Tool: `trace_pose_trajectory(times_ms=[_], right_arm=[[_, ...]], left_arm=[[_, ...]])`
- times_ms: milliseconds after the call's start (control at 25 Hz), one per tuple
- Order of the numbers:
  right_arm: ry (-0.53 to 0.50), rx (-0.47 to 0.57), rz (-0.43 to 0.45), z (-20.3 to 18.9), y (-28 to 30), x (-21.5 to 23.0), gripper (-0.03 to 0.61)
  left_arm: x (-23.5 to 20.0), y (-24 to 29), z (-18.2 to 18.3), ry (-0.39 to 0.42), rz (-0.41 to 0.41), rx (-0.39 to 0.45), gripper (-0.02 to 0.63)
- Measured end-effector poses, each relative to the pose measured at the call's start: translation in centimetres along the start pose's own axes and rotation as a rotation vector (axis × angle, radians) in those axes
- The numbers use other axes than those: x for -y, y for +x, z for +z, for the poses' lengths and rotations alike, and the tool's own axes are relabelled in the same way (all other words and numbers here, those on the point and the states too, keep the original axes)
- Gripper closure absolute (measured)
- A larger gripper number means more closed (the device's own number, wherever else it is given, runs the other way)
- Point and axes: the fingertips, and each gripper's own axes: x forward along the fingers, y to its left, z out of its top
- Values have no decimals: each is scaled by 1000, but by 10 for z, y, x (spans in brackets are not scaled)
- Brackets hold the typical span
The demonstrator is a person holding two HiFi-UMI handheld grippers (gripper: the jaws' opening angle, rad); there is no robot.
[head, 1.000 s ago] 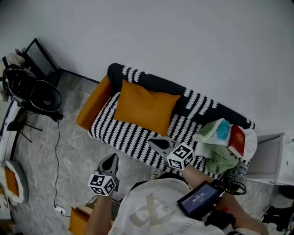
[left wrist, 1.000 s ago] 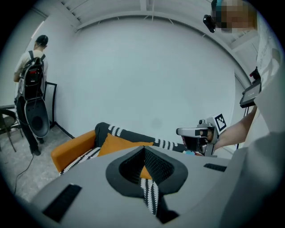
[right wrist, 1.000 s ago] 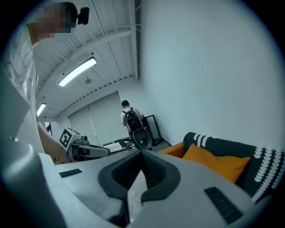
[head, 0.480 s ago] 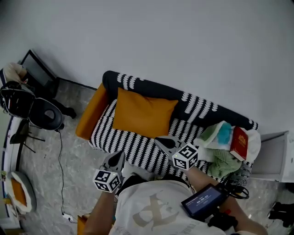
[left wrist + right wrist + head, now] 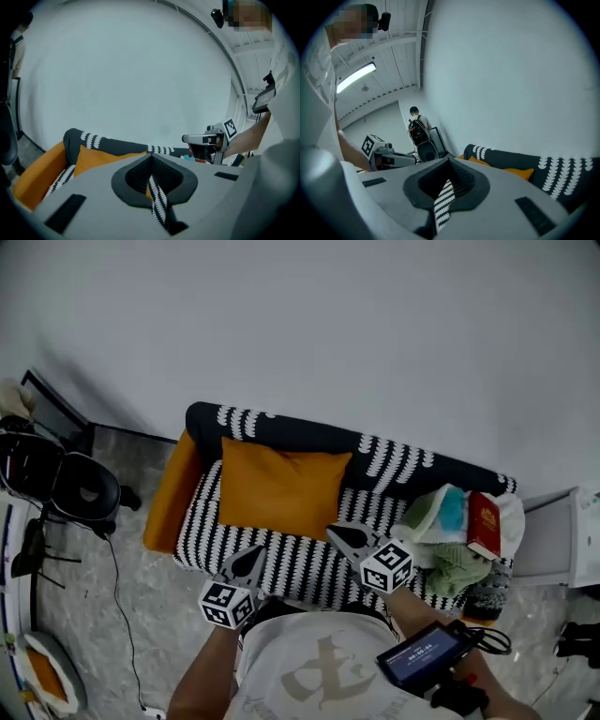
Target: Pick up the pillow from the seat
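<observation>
An orange pillow (image 5: 279,488) leans against the backrest on the left half of a black-and-white striped sofa (image 5: 281,554). Both grippers hover at the seat's front edge, short of the pillow. My left gripper (image 5: 251,555) is shut and empty, below the pillow's lower edge. My right gripper (image 5: 339,535) is shut and empty too, just off the pillow's lower right corner. In the left gripper view the closed gripper (image 5: 151,156) points at the pillow (image 5: 101,157). The right gripper view shows its closed gripper (image 5: 449,162) and the pillow (image 5: 511,171) further off.
A pile of clothes (image 5: 450,545) and a red book (image 5: 485,524) fill the sofa's right end. An orange armrest (image 5: 169,493) closes the left end. A black office chair (image 5: 80,488) stands at the left, a white cabinet (image 5: 553,545) at the right. A person with a backpack (image 5: 416,126) stands far off.
Both grippers have come forward from over the floor to the sofa's front edge. The sofa and pillow now sit lower and nearer in the head view. Both stayed shut.
</observation>
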Motion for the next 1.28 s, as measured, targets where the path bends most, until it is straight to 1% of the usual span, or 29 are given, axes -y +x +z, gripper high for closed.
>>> trace_pose_trajectory(times_ms=[200, 480, 680, 880, 1120, 1280], right_arm=[[1, -1, -87, 11, 14, 9, 566], [61, -2, -211, 8, 38, 19, 566], [82, 15, -301, 15, 64, 24, 566], [92, 26, -381, 27, 71, 31, 566], [103, 3, -418, 27, 74, 45, 566], [116, 2, -412, 27, 80, 62, 566]], left_arm=[[-33, 23, 16, 3, -74, -26, 606], [-68, 45, 26, 19, -181, -79, 606], [-99, 52, 32, 48, -262, -134, 606], [-121, 64, 49, 81, -321, -153, 606], [-142, 83, 56, 75, -320, -157, 606], [-148, 91, 59, 78, -298, -166, 606]])
